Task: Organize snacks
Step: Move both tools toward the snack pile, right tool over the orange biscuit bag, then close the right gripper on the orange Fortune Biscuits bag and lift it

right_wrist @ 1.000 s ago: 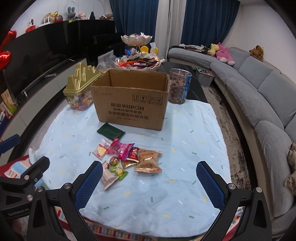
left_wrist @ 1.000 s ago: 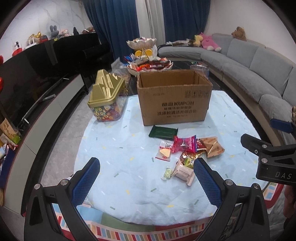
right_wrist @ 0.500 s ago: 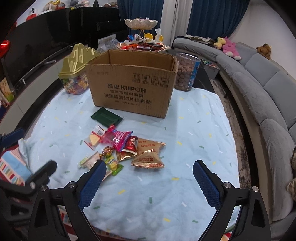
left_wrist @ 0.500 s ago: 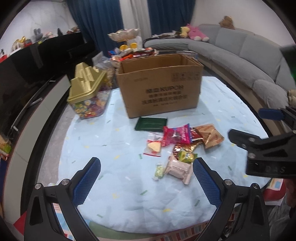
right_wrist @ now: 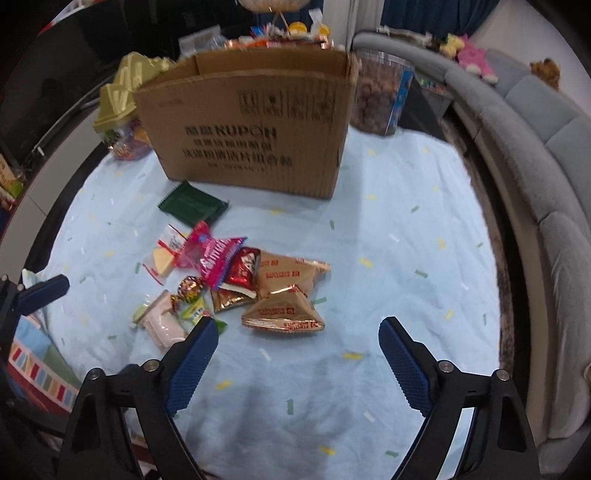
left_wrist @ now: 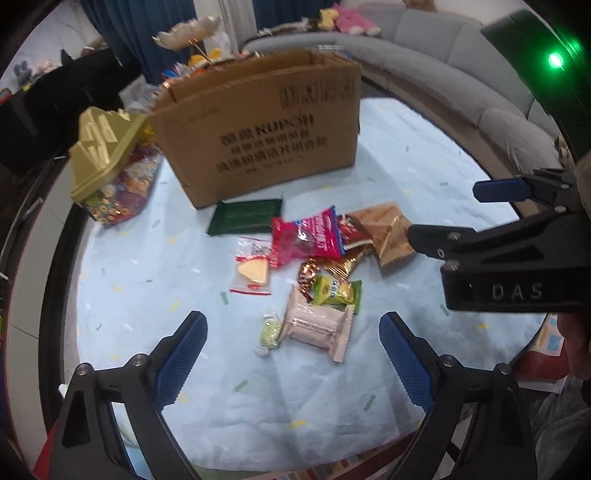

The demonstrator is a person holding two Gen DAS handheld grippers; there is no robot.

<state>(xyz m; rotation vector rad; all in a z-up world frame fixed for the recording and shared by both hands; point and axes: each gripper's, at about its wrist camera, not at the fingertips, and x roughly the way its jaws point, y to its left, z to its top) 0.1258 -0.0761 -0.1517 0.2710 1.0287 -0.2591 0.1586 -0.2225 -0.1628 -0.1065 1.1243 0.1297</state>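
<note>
Room: we see a grey curved sofa (right_wrist: 524, 155) at 3 o'clock and dark blue curtains (left_wrist: 122, 33) at 12 o'clock.
Surface: we note a pale blue cloth (right_wrist: 388, 229) with confetti flecks covering the table.
Cardboard box (right_wrist: 251, 129): we find it open-topped at 12 o'clock on the cloth, printed side toward us.
Gold-lidded jar (left_wrist: 107, 162): it stands just beside the box at 10 o'clock, full of coloured sweets.
Clear tub (right_wrist: 380, 99): it stands at 1 o'clock behind the box corner, holding brown pieces.
Left gripper (left_wrist: 291, 354): its jaws stand wide and have just been closing a little; nothing is gripped. The pink-white packet (left_wrist: 317, 326) lies on the cloth in the gap between the pads, untouched.
Right gripper (right_wrist: 295, 358): its jaws stand wide and have just been closing a little; we see only bare cloth between them.
Snacks (right_wrist: 236, 284): a loose pile lies mid-cloth, at 10 o'clock from the right gripper.
Green packet (left_wrist: 245, 216): it lies flat, just in front of the box.
Gold packets (right_wrist: 288, 295): they overlap at the pile's 3 o'clock edge.
</note>
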